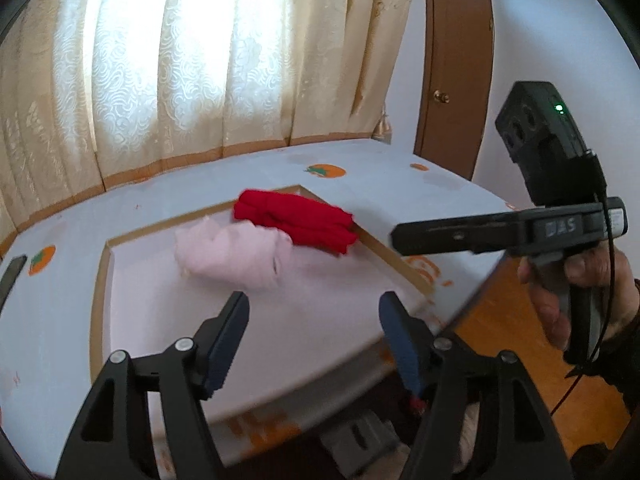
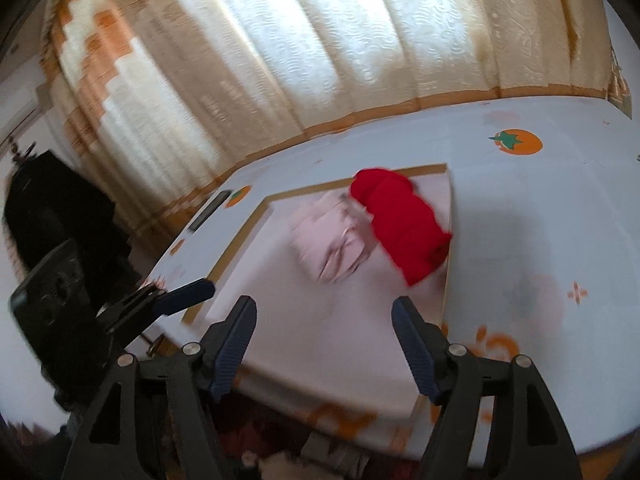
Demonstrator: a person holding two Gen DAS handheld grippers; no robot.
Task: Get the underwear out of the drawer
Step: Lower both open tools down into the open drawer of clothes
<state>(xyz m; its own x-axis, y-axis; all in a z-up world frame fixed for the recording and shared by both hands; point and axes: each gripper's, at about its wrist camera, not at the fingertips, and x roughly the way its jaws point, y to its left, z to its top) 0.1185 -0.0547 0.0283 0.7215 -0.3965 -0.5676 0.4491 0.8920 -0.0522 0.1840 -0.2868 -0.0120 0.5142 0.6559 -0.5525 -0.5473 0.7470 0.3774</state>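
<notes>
**Underwear handling: soft folded cloth, grip at the bundle's thick edge**

Underwear lay in two bundles inside the drawer (image 1: 102, 280), a shallow white tray with a tan wooden rim resting on a pale cloth printed with orange fruit.

Nearest the drawer's front edge, the left gripper (image 1: 312, 312) hung with its jaws apart and nothing between them. The right gripper (image 2: 324, 316) stood likewise, jaws apart and empty, short of the drawer's front rim. Neither touched any garment.

Toward the middle of the drawer lay the pink underwear (image 1: 236, 254), a loosely folded, rumpled bundle. Touching it on the side toward the drawer's far right corner lay the red underwear (image 1: 300, 220), rolled or folded into a thicker wad, with one end against the drawer's right rim.

Handling, as judged: both items appeared light, soft and limp, neither fragile nor slippery. A pinch on a single layer would probably unfold the bundle and leave it trailing. The better hold was across the thick folded edge, jaws straddling several layers. The pink bundle offered its near edge; the red one offered its upper roll, clear of the rim.

Beyond the drawer hung cream curtains (image 1: 200, 60).
</notes>
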